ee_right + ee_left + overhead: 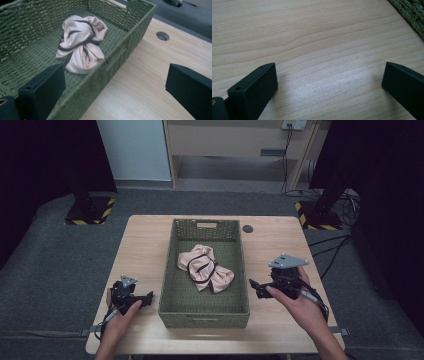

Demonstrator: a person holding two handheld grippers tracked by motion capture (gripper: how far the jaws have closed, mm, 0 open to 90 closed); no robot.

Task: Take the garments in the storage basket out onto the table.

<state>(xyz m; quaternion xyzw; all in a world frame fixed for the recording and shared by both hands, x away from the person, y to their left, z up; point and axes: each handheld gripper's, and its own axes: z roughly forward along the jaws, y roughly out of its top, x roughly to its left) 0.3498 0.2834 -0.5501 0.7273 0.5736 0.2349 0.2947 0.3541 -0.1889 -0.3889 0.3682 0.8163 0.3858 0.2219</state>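
Pink garment (205,268) crumpled inside green woven basket (202,316), wooden table (145,240) around

Left gripper (149,297): held low in the left hand (121,312), jaws spread wide, nothing between them; right gripper (254,287): held in the right hand (295,301), jaws likewise wide apart, empty.

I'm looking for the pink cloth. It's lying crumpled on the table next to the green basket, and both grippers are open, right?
Not quite. The pink cloth lies crumpled inside the green basket, as the high view shows. Both the left gripper and the right gripper are open.
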